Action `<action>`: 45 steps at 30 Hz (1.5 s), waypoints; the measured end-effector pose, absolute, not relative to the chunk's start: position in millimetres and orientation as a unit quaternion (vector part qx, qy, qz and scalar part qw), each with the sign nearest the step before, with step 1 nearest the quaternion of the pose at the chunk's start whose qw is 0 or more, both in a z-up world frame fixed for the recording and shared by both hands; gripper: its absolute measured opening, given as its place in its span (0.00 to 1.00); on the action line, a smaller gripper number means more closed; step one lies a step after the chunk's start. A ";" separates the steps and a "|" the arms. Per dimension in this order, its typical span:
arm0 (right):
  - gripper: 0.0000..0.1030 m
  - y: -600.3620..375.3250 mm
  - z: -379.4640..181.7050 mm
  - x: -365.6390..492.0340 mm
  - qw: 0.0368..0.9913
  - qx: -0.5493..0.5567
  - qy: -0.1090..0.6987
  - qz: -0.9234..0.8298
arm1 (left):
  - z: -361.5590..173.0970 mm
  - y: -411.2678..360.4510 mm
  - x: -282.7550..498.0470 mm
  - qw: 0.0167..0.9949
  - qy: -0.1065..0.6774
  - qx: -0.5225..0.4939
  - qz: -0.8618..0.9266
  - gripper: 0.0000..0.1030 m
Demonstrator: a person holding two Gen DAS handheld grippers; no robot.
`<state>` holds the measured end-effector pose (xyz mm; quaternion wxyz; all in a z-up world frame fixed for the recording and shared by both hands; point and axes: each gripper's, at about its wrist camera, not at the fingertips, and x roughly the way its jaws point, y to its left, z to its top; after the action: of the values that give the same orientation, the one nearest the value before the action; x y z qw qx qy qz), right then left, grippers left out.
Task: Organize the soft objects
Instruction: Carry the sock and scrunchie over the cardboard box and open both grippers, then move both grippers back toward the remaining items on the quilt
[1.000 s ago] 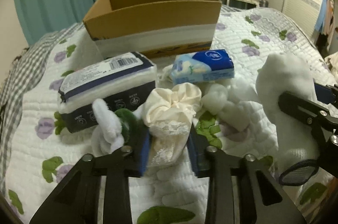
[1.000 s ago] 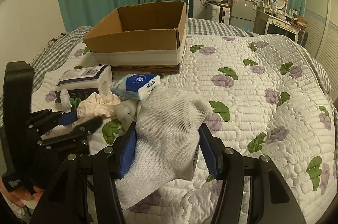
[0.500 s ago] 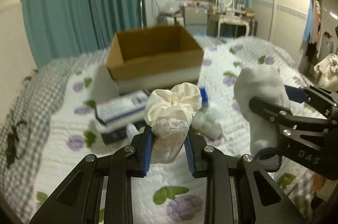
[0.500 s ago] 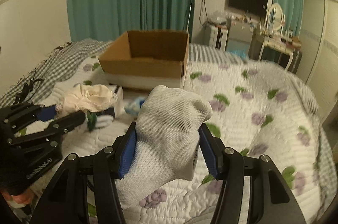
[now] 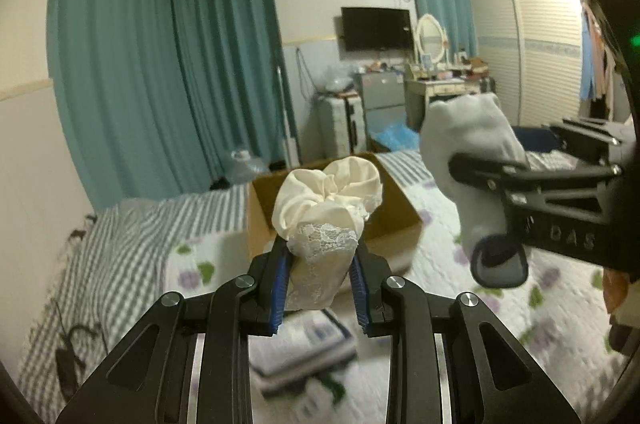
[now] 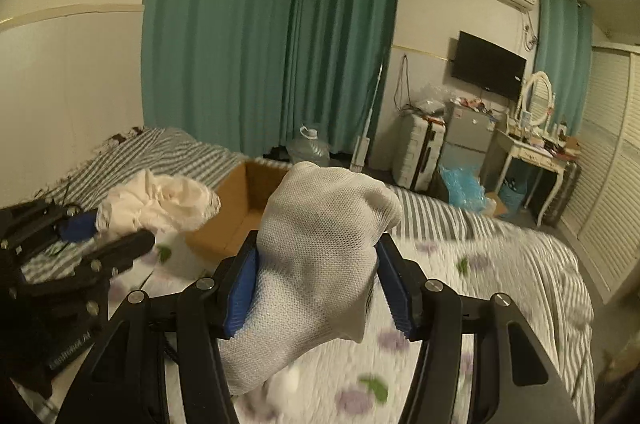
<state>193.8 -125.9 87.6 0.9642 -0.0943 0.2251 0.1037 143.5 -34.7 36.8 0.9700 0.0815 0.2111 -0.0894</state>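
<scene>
My left gripper (image 5: 319,256) is shut on a cream lace-trimmed cloth (image 5: 326,200) and holds it high above the bed, in front of the open cardboard box (image 5: 400,220). My right gripper (image 6: 316,276) is shut on a white sock (image 6: 320,256), also raised. In the left wrist view the sock (image 5: 468,152) hangs to the right of the cloth. In the right wrist view the cloth (image 6: 156,200) sits to the left, with the box (image 6: 240,212) between them further back.
A quilted floral bedspread (image 6: 500,264) covers the bed. A dark blue-and-white pack (image 5: 304,348) lies blurred on the bed below my left gripper. Teal curtains (image 6: 272,36), a suitcase (image 6: 416,152), a dresser (image 6: 532,156) and a wardrobe (image 5: 540,36) stand beyond.
Both grippers have risen well above the bed with the cloth and sock in them and moved toward the box. The items on the bed have dropped low in view.
</scene>
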 end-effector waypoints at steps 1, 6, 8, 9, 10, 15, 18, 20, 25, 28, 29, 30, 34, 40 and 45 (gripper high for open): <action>0.55 -123.7 89.1 210.1 0.964 -0.096 0.223 0.105 | 37.7 -34.6 154.2 0.970 0.209 0.082 -0.087 0.26; 0.55 -119.2 72.6 287.7 0.961 -0.058 0.243 0.121 | 28.8 -32.9 222.3 0.969 0.221 0.081 -0.079 0.26; 0.55 -114.5 55.6 316.3 0.958 -0.055 0.254 0.118 | 19.4 -33.3 248.2 0.967 0.229 0.084 -0.074 0.26; 0.55 -113.2 46.8 327.2 0.957 -0.055 0.259 0.121 | 13.5 -33.4 262.9 0.966 0.235 0.084 -0.075 0.26; 0.55 -112.4 38.6 336.4 0.956 -0.054 0.263 0.121 | 8.9 -34.1 272.4 0.964 0.240 0.084 -0.077 0.27; 0.87 -120.8 15.9 357.6 0.961 -0.046 0.246 0.118 | -18.3 -38.6 313.3 0.955 0.263 0.095 -0.096 0.58; 0.88 -130.0 15.4 357.0 0.965 -0.041 0.236 0.110 | -29.1 -41.2 324.1 0.951 0.277 0.093 -0.097 0.79; 0.88 -133.2 20.0 354.9 0.966 -0.038 0.235 0.105 | -29.4 -38.1 323.3 0.958 0.263 0.087 -0.078 0.79; 0.91 -142.9 52.9 321.3 0.971 -0.036 0.217 0.090 | -12.7 -34.7 315.1 0.960 0.261 0.080 -0.058 0.79; 0.93 -144.9 84.8 289.9 0.976 -0.040 0.200 0.081 | 11.3 -27.5 293.4 0.966 0.241 0.074 -0.058 0.79; 0.94 -144.6 93.7 280.8 0.976 -0.040 0.196 0.080 | 21.8 -23.7 284.0 0.968 0.232 0.072 -0.057 0.79; 0.95 -142.8 106.7 269.9 0.978 -0.041 0.191 0.080 | 32.8 -19.8 273.5 0.971 0.222 0.070 -0.058 0.79; 0.99 -130.5 155.9 216.2 0.981 -0.060 0.166 0.078 | 78.1 -9.5 225.2 0.980 0.181 0.066 -0.054 0.88; 0.99 -114.5 184.2 145.0 0.980 -0.074 0.158 0.099 | 121.4 10.5 157.5 0.989 0.128 0.065 -0.027 0.88; 0.99 -103.4 153.5 105.6 0.973 -0.092 0.180 0.111 | 113.3 19.4 116.9 0.989 0.134 0.058 -0.030 0.88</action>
<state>105.6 -103.4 153.5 0.9730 -0.0921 0.1798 0.1114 116.9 19.4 113.3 0.9888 0.0580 0.1344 -0.0296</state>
